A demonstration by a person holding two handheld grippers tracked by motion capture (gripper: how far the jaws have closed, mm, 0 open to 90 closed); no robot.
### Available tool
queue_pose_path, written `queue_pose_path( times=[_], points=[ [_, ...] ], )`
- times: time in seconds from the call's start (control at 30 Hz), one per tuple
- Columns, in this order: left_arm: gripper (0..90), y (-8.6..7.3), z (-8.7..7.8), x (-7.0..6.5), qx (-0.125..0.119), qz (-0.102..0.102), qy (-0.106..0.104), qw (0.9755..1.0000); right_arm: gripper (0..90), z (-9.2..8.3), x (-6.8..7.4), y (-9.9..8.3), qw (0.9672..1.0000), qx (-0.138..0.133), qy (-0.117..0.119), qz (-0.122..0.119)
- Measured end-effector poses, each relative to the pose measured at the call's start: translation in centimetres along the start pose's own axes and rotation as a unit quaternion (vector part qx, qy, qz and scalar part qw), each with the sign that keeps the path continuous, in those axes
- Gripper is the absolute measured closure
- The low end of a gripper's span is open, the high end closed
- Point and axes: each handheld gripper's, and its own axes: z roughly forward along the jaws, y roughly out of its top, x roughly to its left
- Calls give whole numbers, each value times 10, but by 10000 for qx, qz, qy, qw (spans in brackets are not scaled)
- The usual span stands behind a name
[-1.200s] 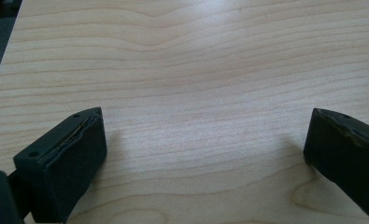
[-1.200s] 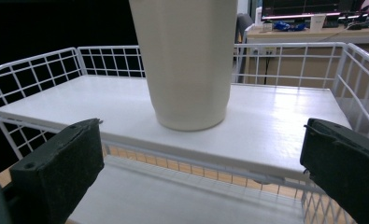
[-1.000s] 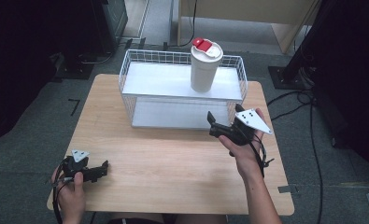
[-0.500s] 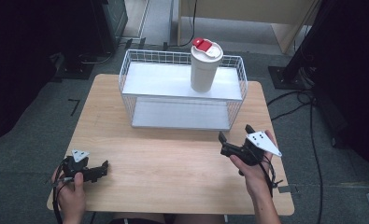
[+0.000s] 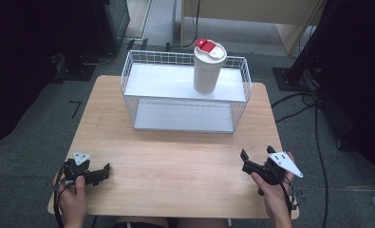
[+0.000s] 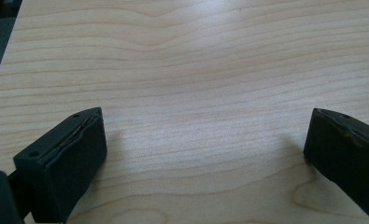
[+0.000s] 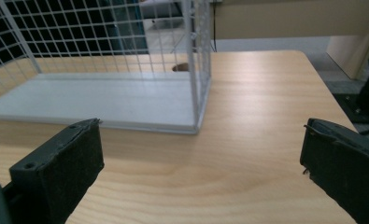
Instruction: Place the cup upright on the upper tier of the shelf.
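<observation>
A white cup with a red lid stands upright on the top shelf of a white wire rack at the back of the wooden table. My left gripper rests near the table's front left corner, open, with bare wood between its jaws. My right gripper is held low near the front right edge, open and holding nothing. Its own view looks at the rack's lower white shelf and wire corner post.
Dark equipment and cables lie on the grey floor around the table. A wooden cabinet stands behind the rack. The table's right edge is close to my right gripper.
My right gripper has drawn back from the rack's right end toward the front right of the table and dropped lower. The left gripper stays where it was.
</observation>
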Motion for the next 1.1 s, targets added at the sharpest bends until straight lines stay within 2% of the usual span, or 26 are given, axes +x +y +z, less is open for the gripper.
queue_pose_path(
  times=[0.03, 0.1, 0.17, 0.23, 0.27, 0.33, 0.37, 0.43, 0.47, 0.5, 0.6, 0.63, 0.73, 0.8, 0.9, 0.93, 1.03, 1.1],
  points=[
    [0, 0, 0, 0, 0, 0, 0, 10000, 0, 0, 0, 0, 10000, 0, 0, 0],
    [0, 0, 0, 0, 0, 0, 0, 10000, 0, -5, -11, -6, 9997, 54, -195, -130],
    [0, 0, 0, 0, -1, -1, 0, 10000, 0, -7, -15, -8, 9995, 80, -268, -130],
    [0, 0, 0, 0, -1, -1, 1, 10000, 0, -13, -30, -17, 9986, 167, -489, -145],
    [0, 0, 0, 0, 0, 0, 0, 10000, 0, -13, -30, -17, 9986, 167, -489, -145],
    [0, 0, 0, 0, -1, 0, 0, 10000, 0, -16, -37, -23, 9975, 298, -594, -234],
    [0, 0, 0, 0, 0, 0, 1, 10000, 0, -17, -42, -29, 9963, 462, -647, -324],
    [0, 0, 0, 0, 0, 0, 2, 10000, 0, -18, -47, -34, 9952, 540, -663, -475],
    [0, 0, 0, 0, 0, 0, 2, 10000, 0, -18, -47, -34, 9952, 540, -663, -475],
    [0, 0, 0, 0, 0, 0, 0, 10000, 0, -17, -54, -41, 9940, 717, -675, -476],
    [0, 0, 0, 0, 0, -1, -1, 10000, 0, -17, -61, -47, 9917, 936, -748, -467],
    [0, 0, 0, 0, 0, -1, -1, 10000, 0, -17, -61, -47, 9917, 936, -748, -467],
    [0, 0, 0, 0, -1, -1, 0, 10000, 0, -20, -68, -50, 9879, 1216, -840, -479],
    [0, 0, 0, 0, -1, 0, 0, 10000, 0, -19, -70, -51, 9864, 1338, -851, -430],
    [0, 0, 0, 0, 0, 0, 0, 10000, 0, -19, -71, -51, 9862, 1363, -862, -364],
    [0, 0, 0, 0, 0, 0, 1, 10000, 0, -18, -72, -51, 9844, 1467, -907, -337],
    [0, 0, 0, 0, -1, -1, 0, 10000, 0, -16, -71, -51, 9818, 1621, -885, -438],
    [0, 0, 0, 0, 0, 0, 1, 10000, 0, -15, -69, -51, 9810, 1706, -763, -521]
  ],
)
